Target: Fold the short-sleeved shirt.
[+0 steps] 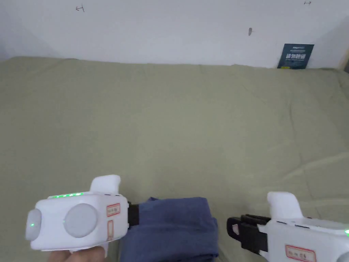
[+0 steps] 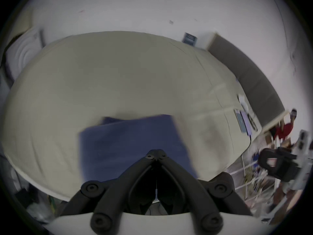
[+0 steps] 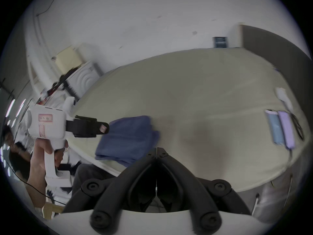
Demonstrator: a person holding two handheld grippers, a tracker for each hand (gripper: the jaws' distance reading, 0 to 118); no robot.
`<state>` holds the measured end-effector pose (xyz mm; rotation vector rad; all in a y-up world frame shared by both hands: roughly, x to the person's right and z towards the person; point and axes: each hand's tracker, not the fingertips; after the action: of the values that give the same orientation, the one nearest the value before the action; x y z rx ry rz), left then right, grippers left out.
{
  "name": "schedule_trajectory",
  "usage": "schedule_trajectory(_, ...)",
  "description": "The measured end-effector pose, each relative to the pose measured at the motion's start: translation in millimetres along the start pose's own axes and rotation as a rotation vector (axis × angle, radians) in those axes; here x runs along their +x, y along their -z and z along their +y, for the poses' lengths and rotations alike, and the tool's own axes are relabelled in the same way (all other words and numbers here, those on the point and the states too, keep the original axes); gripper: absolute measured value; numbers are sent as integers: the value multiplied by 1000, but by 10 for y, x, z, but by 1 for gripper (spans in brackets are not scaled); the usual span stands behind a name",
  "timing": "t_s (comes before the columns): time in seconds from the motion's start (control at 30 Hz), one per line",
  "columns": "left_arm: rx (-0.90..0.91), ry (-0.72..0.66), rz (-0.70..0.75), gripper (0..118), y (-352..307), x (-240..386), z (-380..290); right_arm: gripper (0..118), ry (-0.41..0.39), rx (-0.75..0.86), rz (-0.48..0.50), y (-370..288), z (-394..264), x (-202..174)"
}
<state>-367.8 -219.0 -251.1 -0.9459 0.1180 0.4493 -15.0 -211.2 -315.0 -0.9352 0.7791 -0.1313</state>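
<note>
Blue shirt (image 1: 170,228) folded into a small thick pile, lying flat on the green sheet (image 1: 177,119), close to the near edge. In the left gripper view, same shirt (image 2: 132,145) straight ahead of the jaws, a bit blurry. In the right gripper view, shirt (image 3: 127,137) off to the left, layers stacked at its near edge.

Left gripper (image 1: 133,215) just at the left side of the shirt, above the cloth or touching it; hard to say which. Jaws pressed together with nothing between them, tips meeting in its own view (image 2: 156,154). Seen from the right gripper view too (image 3: 103,128), pointing at the shirt, black jaws closed, white body held in a hand (image 3: 49,152).

Right gripper (image 1: 233,228) near the right side of the shirt, a strip of sheet between them, not touching the cloth. Jaws clenched with nothing in them, tips together in its own view (image 3: 157,151). Also seen far right in the left gripper view (image 2: 264,159).

Dark card (image 1: 295,56) leaning on the white wall (image 1: 170,30) at the far edge of the sheet. Two flat phones (image 3: 281,128) lying side by side on the sheet far to the right, well apart from the shirt.
</note>
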Motion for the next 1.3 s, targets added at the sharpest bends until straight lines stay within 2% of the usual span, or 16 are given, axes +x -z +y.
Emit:
schedule_trajectory(0.17, -83, -98, -38, 0, 119, -689, 87, 0, 209, -122, 366, 1003, 212, 163)
schedule_trajectory(0.23, -117, -121, -103, 0, 259, -819, 110, 0, 237, -186, 386, 1301, 129, 287)
schedule_trajectory(0.33, -156, -152, -180, 0, 386, -908, 96, 0, 252, -286, 267, 1524, -73, 518)
schedule_trajectory(0.4, -169, -162, -256, 0, 389, -862, 56, 0, 316, -249, 366, 1483, -172, 652)
schedule_trajectory(0.47, -204, -163, -343, 0, 481, -847, 58, 0, 341, -245, 357, 1437, -123, 652)
schedule_trajectory(0.5, -220, -169, -389, 8, 511, -814, 55, 0, 328, -248, 349, 1439, -105, 627)
schedule_trajectory(0.53, -238, -172, -433, 30, 570, -804, 62, 0, 304, -252, 343, 1423, -105, 617)
schedule_trajectory(0.57, -264, -183, -494, 93, 628, -782, 59, 0, 293, -256, 340, 1427, -94, 604)
schedule_trajectory(0.6, -288, -188, -533, 118, 692, -766, 59, 0, 292, -258, 339, 1431, -90, 607)
schedule_trajectory(0.8, -364, -217, -625, 118, 1180, -887, 20, 0, 364, -249, 389, 1418, -156, 692)
schedule_trajectory(0.9, -344, -275, -809, 117, 1317, -764, -22, 0, 413, -242, 435, 1415, -199, 768)
schedule_trajectory(0.97, -339, -265, -804, 113, 1387, -724, -53, 0, 437, -227, 452, 1392, -230, 814)
schedule_trajectory(1.0, -304, -210, -807, 98, 1375, -716, -54, 0, 446, -220, 463, 1388, -245, 837)
schedule_trajectory(1.07, -324, -142, -622, 23, 1429, -826, -26, 0, 468, -213, 485, 1387, -278, 910)
schedule_trajectory(1.17, -344, -211, -779, 23, 1464, -967, -10, 0, 488, -207, 511, 1392, -332, 976)
schedule_trajectory(1.3, -343, -165, -747, 23, 1381, -940, 102, 0, 501, -188, 493, 1318, -310, 918)
